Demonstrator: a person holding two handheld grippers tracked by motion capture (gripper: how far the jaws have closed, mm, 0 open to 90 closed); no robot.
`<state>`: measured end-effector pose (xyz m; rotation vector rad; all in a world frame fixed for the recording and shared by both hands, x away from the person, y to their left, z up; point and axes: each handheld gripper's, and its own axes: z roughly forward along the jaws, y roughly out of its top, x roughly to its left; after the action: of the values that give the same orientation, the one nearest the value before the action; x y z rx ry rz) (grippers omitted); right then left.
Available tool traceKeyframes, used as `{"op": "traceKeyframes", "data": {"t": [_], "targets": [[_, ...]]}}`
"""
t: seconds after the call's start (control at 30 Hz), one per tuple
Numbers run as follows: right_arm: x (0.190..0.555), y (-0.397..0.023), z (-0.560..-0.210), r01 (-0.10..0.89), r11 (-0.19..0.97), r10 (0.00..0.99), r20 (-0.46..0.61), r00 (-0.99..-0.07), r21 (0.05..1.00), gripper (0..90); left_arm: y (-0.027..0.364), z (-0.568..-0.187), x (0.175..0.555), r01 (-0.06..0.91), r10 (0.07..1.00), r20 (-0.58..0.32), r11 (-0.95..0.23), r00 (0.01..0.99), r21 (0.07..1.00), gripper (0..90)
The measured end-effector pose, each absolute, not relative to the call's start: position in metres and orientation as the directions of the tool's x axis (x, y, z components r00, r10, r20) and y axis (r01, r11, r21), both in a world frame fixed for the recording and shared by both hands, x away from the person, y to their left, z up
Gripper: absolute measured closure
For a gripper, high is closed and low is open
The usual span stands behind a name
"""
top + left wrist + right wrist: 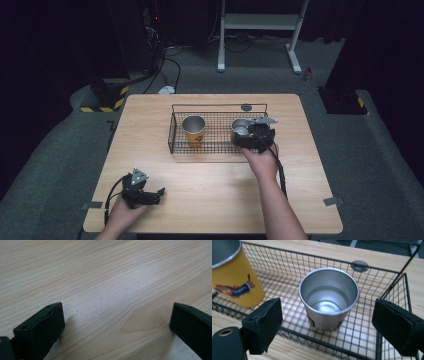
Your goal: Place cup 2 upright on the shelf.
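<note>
The left gripper rests wide open and empty on the bare table, parked out of the way. The right gripper hangs spread wide, empty, the steel cup upright just ahead between its jaws in the wire basket, right of the yellow cup.

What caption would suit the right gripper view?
Open right gripper poised before a steel cup standing in a wire basket, beside a yellow cup.
</note>
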<state>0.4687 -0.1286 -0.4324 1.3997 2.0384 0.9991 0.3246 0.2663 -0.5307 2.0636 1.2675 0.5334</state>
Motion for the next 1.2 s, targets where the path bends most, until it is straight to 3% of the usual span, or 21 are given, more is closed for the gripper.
{"op": "traceKeyframes", "data": {"t": [0.23, 0.8, 1.2], "targets": [[0.453, -0.135, -0.434, 0.572, 0.229, 0.938, -0.021, -0.346, 0.787, 13.0, 0.266, -0.531, 0.325, 0.629, 0.893, 0.005, -0.321, 0.450, 0.708, 0.3], [0.411, -0.167, -0.448, 0.549, 0.204, 0.926, 0.022, -0.377, 0.811, 13.7, 0.266, -0.531, 0.325, 0.629, 0.895, 0.005, -0.317, 0.446, 0.710, 0.4], [0.383, -0.204, -0.489, 0.573, 0.209, 0.943, -0.009, -0.331, 0.793, 14.2, 0.266, -0.531, 0.325, 0.631, 0.900, 0.003, -0.308, 0.435, 0.712, 0.4]]}}
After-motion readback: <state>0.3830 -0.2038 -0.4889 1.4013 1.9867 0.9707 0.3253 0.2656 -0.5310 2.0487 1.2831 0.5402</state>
